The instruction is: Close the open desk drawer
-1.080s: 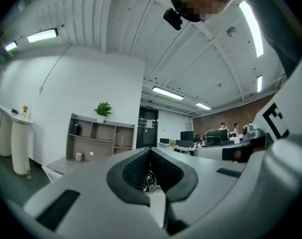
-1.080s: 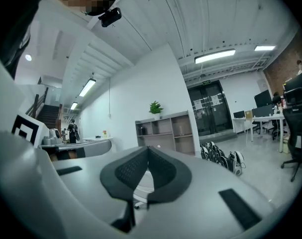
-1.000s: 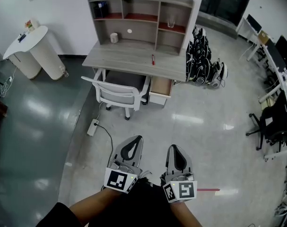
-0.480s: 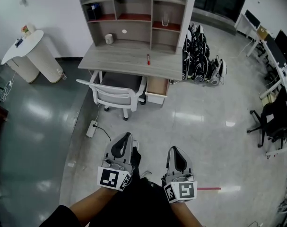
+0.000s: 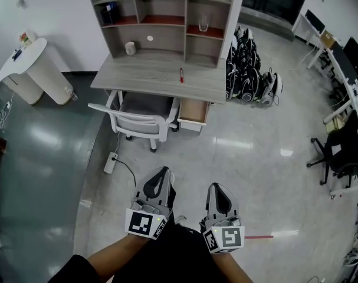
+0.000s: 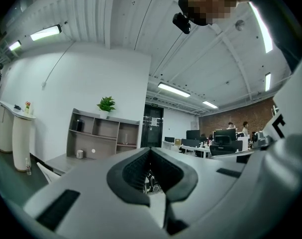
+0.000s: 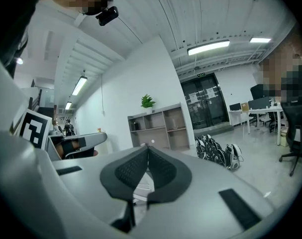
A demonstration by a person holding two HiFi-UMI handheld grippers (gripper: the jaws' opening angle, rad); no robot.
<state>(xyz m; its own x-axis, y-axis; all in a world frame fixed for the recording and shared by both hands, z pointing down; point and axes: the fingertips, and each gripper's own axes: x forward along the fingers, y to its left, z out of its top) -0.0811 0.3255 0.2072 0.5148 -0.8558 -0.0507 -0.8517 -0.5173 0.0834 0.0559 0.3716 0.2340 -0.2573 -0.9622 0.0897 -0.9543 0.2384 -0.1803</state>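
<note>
The person holds both tools low and level out in front, as the work lies well across the floor. The left tool [image 5: 164, 171] has its jaws pressed together on nothing, and so has the right tool [image 5: 214, 186]. Closed tips would make a blunt pusher, I reckon. The pale wooden drawer [image 5: 193, 112] stands pulled out under the right end of the grey wooden tabletop [image 5: 149, 78], just beside the white chair [image 5: 137, 121].
</note>
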